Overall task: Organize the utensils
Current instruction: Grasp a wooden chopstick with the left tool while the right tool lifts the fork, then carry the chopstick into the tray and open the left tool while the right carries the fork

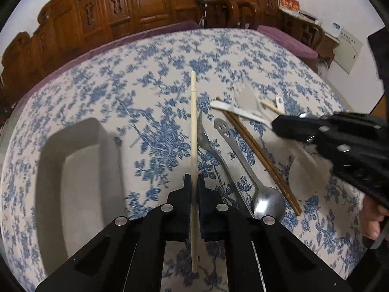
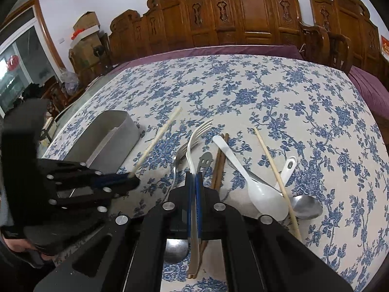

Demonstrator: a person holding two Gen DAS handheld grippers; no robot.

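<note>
My left gripper (image 1: 193, 182) is shut on a pale chopstick (image 1: 193, 126), held above the floral tablecloth; it also shows in the right wrist view (image 2: 158, 140). A grey rectangular tray (image 1: 73, 170) lies to its left, also seen in the right wrist view (image 2: 107, 138). My right gripper (image 2: 194, 177) is shut on a white fork (image 2: 194, 141), lifted over the utensil pile. On the cloth lie a metal fork (image 1: 206, 141), a metal spoon (image 1: 245, 170), brown chopsticks (image 1: 262, 160), a white spoon (image 2: 255, 182) and another pale chopstick (image 2: 274, 170).
The right gripper body (image 1: 340, 146) shows at the right of the left wrist view, the left gripper body (image 2: 73, 187) at the left of the right wrist view. Carved wooden chairs (image 2: 243, 19) ring the table's far edge.
</note>
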